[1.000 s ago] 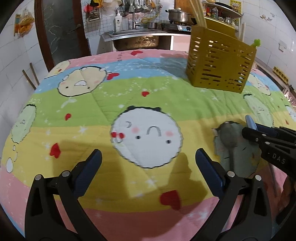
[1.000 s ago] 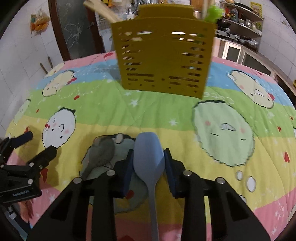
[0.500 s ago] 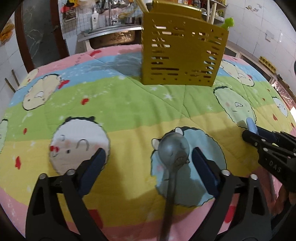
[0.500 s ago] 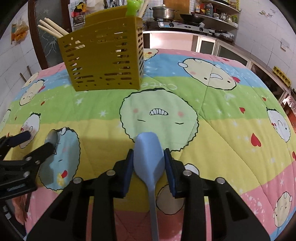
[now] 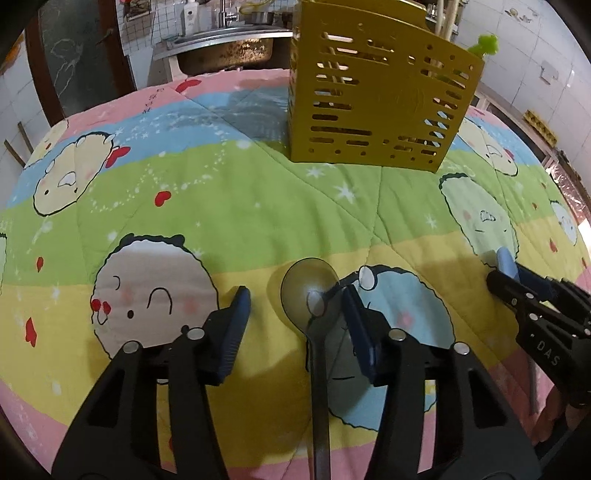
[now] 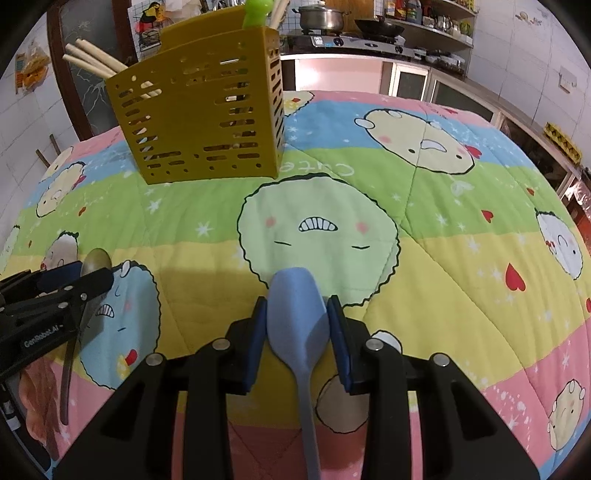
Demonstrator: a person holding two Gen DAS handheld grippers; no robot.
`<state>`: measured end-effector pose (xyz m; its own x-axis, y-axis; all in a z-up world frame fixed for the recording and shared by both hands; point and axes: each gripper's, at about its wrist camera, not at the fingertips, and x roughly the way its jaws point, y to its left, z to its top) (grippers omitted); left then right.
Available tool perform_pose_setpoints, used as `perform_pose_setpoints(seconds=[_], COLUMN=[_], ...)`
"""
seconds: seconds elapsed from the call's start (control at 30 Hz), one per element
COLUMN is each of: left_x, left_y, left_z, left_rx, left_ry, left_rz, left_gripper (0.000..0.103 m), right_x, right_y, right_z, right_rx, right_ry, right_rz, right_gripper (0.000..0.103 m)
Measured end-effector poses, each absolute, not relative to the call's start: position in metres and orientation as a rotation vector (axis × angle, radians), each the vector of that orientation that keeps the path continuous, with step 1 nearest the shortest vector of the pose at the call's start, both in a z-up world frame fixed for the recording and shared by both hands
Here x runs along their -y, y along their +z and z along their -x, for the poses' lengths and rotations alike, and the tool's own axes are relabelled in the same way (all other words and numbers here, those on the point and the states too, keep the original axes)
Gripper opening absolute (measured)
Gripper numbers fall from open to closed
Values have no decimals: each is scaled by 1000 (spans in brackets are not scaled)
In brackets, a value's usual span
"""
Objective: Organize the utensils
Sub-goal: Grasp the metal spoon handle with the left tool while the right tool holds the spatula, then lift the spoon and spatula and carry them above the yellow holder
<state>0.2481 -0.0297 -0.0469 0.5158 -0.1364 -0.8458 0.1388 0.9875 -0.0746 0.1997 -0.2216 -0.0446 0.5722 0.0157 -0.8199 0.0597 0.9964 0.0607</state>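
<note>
A grey metal spoon (image 5: pixel 310 295) lies on the cartoon quilt, bowl up. My left gripper (image 5: pixel 295 317) is open around it, the spoon nearer the right finger (image 5: pixel 358 332); it also shows in the right wrist view (image 6: pixel 92 262). My right gripper (image 6: pixel 297 325) is shut on a light blue spoon (image 6: pixel 297 314), held above the quilt; its tip shows in the left wrist view (image 5: pixel 504 260). A yellow slotted utensil holder (image 5: pixel 376 107) stands at the far side, holding chopsticks (image 6: pixel 92 61) and a green-topped utensil (image 6: pixel 256 11).
The quilt (image 6: pixel 424 240) covers the whole table. Behind it are a sink (image 5: pixel 225 55), a stove with a pot (image 6: pixel 319 16) and shelves. The two grippers are close together, left gripper (image 6: pixel 55 295) at the right gripper's left.
My left gripper swung right onto the grey spoon, moved closer and narrowed its jaws around it. My right gripper carried the blue spoon away to the right.
</note>
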Motion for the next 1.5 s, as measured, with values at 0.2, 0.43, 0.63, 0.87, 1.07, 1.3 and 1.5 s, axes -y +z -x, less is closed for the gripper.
perform_pose_setpoints(seconds=[0.2,0.43,0.63,0.87,1.07,1.3,1.5], left_x=[21,40,41,32,27,22,25], left_y=[-47,-51,-55,-54,-53,-51,-37], left_z=[-249,-249,-255,-258,-259,-255,-244], left_rx=[-1012,-1010,-1019,-1027,-1028,-1016,-942], left_ry=[-126,-135,-154,-155,-149,-166,-178], left_rz=[4,-29,-39,-16,4,46,44], left_gripper=[70,70,66,51,34,34,34], right_x=[221,219,221,221,221,222,223], right_y=[-45,-46,-46,-45,-40,-35,-30], right_z=[-199,-201,-202,-201,-196,-193,-193], right_rx=[-967,-971,-978,-973,-948,-921,-890], right_ry=[-32,-45,-34,-30,-26,-17,-12], right_rz=[-86,-82,-89,-101,-125,-139,-157], right_gripper=[34,37,34,33,33,33,33])
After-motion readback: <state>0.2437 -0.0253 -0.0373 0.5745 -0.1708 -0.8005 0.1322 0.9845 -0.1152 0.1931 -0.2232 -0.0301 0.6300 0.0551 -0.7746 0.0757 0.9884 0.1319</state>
